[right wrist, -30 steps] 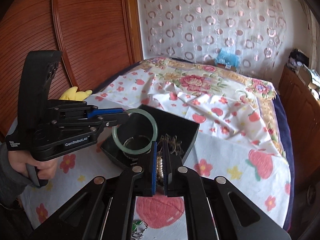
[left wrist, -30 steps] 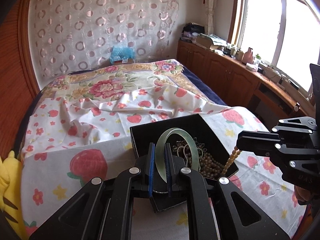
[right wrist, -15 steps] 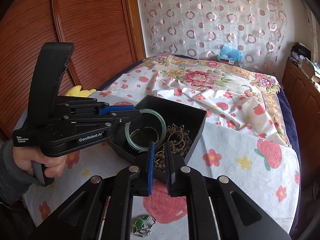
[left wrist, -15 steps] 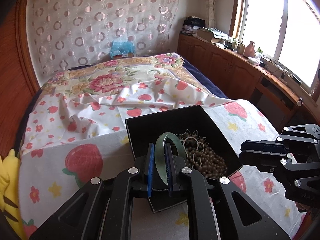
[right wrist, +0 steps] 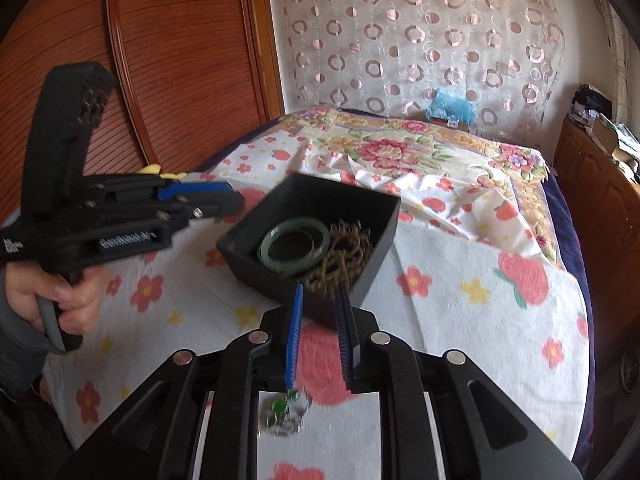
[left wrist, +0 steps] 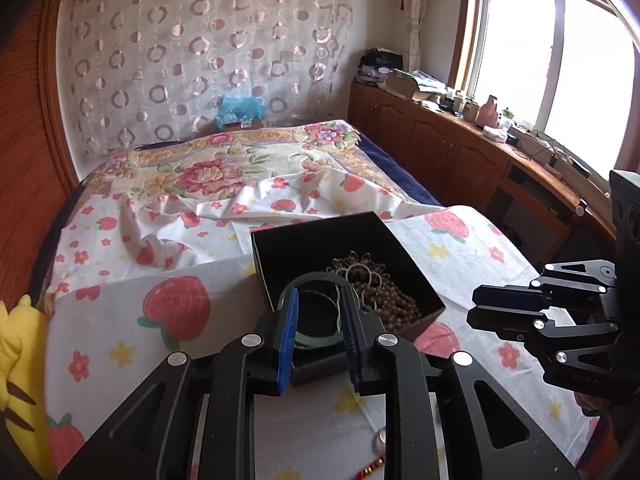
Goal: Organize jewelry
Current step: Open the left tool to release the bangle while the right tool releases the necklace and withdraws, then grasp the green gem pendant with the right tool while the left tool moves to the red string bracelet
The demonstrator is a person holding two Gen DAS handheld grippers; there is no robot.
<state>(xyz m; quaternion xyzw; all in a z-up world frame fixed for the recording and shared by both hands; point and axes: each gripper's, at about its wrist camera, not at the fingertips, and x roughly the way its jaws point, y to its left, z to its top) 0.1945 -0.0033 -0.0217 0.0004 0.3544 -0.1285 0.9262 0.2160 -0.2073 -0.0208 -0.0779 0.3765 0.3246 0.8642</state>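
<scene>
A black open box [left wrist: 308, 240] [right wrist: 384, 236] sits on the flowered bedsheet. A pale green bangle [right wrist: 294, 240] lies flat inside it, next to brown beads and a metal ornament [left wrist: 384, 300]. The bangle also shows in the left wrist view [left wrist: 320, 278]. My left gripper [left wrist: 318, 340] is open and empty, just in front of the box; in the right wrist view [right wrist: 236, 202] it is left of the box. My right gripper [right wrist: 318, 340] is open and empty, just short of the box. A green-stone jewel [right wrist: 286, 410] lies on the sheet under it.
A red bead string and a coin-like piece [left wrist: 378, 446] lie on the sheet near me. A yellow plush toy [left wrist: 16, 356] sits at the left edge. The wooden headboard [right wrist: 160, 60] is left, cabinets [left wrist: 460, 152] right.
My left gripper has opened and let go of the green bangle, which now lies flat in the box. My right gripper has opened and pulled back from the box.
</scene>
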